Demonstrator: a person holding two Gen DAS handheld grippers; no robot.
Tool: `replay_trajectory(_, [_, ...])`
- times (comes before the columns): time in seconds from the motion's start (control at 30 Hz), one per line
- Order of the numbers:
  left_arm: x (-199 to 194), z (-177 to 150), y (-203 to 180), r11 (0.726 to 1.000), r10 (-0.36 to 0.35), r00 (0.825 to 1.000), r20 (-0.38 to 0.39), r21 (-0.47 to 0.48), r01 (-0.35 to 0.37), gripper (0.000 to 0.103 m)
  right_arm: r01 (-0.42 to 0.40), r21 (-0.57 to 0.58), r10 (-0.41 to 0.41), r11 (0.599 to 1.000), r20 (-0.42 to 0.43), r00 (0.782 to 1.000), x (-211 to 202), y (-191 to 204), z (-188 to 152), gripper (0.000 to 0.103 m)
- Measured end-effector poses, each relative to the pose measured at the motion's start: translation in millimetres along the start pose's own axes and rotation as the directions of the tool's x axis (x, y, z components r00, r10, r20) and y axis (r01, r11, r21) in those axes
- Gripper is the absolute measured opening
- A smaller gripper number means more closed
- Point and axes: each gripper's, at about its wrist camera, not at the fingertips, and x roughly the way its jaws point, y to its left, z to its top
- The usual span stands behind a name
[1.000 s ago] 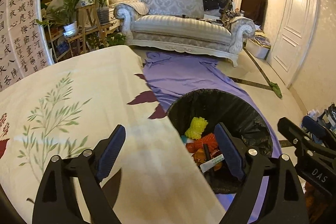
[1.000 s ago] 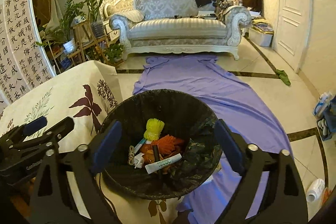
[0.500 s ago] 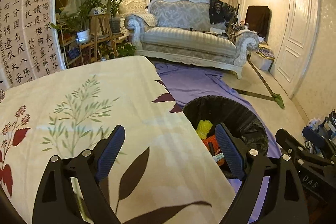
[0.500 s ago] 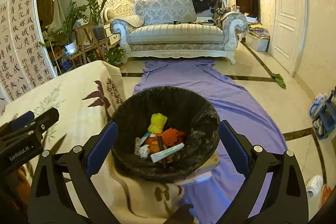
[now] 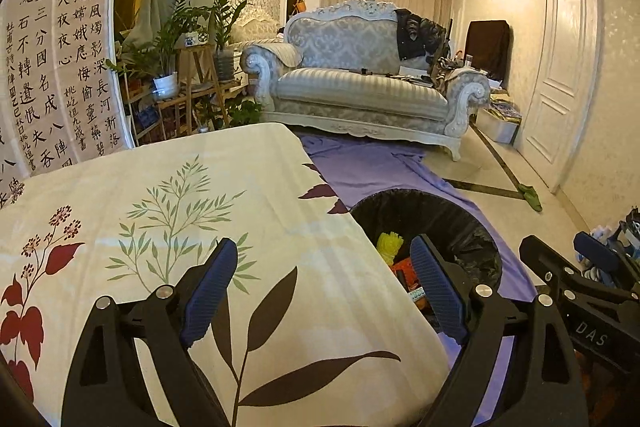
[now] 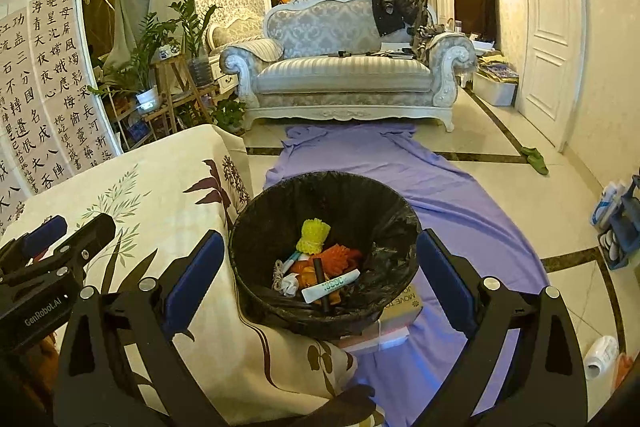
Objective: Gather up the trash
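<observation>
A round bin lined with a black bag [image 6: 360, 195] stands on the floor beside the table, and the left wrist view shows the bin [image 5: 436, 219] past the table edge. Inside lie a yellow net ball [image 6: 314, 235], an orange piece [image 6: 340, 257], a white tube [image 6: 330, 285] and other scraps. My right gripper [image 6: 316, 281] hangs open above and in front of the bin, nothing between its blue pads. My left gripper [image 5: 324, 287] is open and empty over the table corner. Each gripper shows at the edge of the other's view.
The table wears a cream cloth with leaf prints [image 5: 180, 211]. A purple sheet [image 6: 400, 167] runs across the floor to a pale sofa [image 6: 344, 75]. Potted plants on wooden stands [image 5: 180, 67] are at the left, a white door [image 6: 548, 27] at the right, books [image 6: 396, 323] under the bin.
Both grippers drew back and rose, so the bin now looks smaller and lower in both views. More of the tablecloth shows in the left view. Both stayed open and empty.
</observation>
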Motion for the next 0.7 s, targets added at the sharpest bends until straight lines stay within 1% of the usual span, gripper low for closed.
replay_trajectory(0.7, [-2.9, -1.7, 3.5, 1.000, -0.006, 1.000, -0.012, -0.009, 0.006, 0.086, -0.002, -0.001, 0.002, 1.000, -0.001, 1.000, -0.8, 1.2, 0.1, 0.094])
